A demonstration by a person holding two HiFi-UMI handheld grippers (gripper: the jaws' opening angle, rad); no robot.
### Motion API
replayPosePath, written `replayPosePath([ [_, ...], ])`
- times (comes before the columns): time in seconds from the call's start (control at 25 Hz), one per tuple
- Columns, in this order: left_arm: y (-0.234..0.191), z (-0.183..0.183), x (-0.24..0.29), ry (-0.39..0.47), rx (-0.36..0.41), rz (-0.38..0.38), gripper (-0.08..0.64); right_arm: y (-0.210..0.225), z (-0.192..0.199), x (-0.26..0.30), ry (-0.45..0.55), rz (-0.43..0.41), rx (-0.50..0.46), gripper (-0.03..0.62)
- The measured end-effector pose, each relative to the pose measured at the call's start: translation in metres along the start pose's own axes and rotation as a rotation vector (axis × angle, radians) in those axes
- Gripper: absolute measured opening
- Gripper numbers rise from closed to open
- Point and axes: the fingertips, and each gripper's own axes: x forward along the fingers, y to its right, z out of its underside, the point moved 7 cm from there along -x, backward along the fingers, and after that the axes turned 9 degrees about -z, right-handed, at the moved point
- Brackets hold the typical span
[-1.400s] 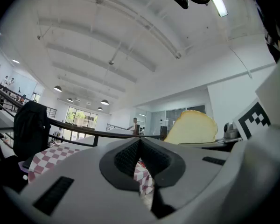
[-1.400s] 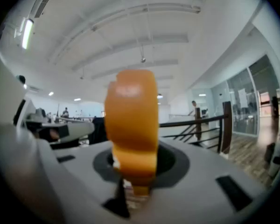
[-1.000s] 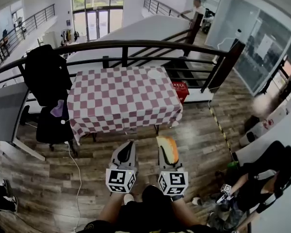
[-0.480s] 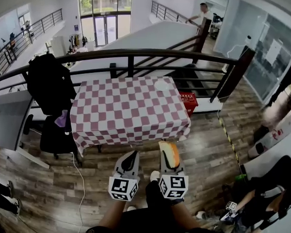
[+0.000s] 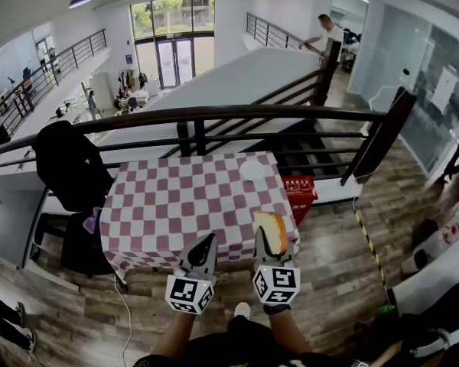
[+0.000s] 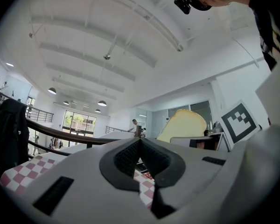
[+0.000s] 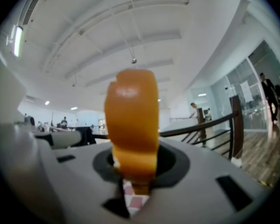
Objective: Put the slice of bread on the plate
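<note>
My right gripper point(image 5: 266, 235) is shut on a slice of bread point(image 5: 272, 232) with an orange-brown crust, held on edge over the near edge of the checked table point(image 5: 183, 197). In the right gripper view the bread slice point(image 7: 131, 125) stands upright between the jaws. The left gripper point(image 5: 205, 247) is beside it, jaws shut with nothing between them. From the left gripper view the pale face of the bread point(image 6: 183, 125) shows at right beyond the left gripper point(image 6: 141, 146). A white plate point(image 5: 254, 170) lies at the table's far right corner.
A dark railing point(image 5: 214, 117) runs behind the table. A black chair with a jacket point(image 5: 69, 167) stands at the table's left. A red crate point(image 5: 300, 189) sits on the floor at the table's right. People stand in the distance.
Both grippers have moved forward from over the wooden floor to the table's near edge. The bread stays gripped in the right one. The table appears closer.
</note>
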Motion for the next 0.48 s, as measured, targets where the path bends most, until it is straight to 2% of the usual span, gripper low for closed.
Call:
replayPosePath([
  [0.28,0.018,0.029,0.086,-0.074,-0.021,0.011,0.017,0.068,0.012,0.043,-0.044,0.002,0.044,0.1],
  [0.48,0.026,0.044,0.113,-0.135,-0.005,0.035,0.017,0.098,0.021,0.067,-0.076,0.025,0.092,0.1],
])
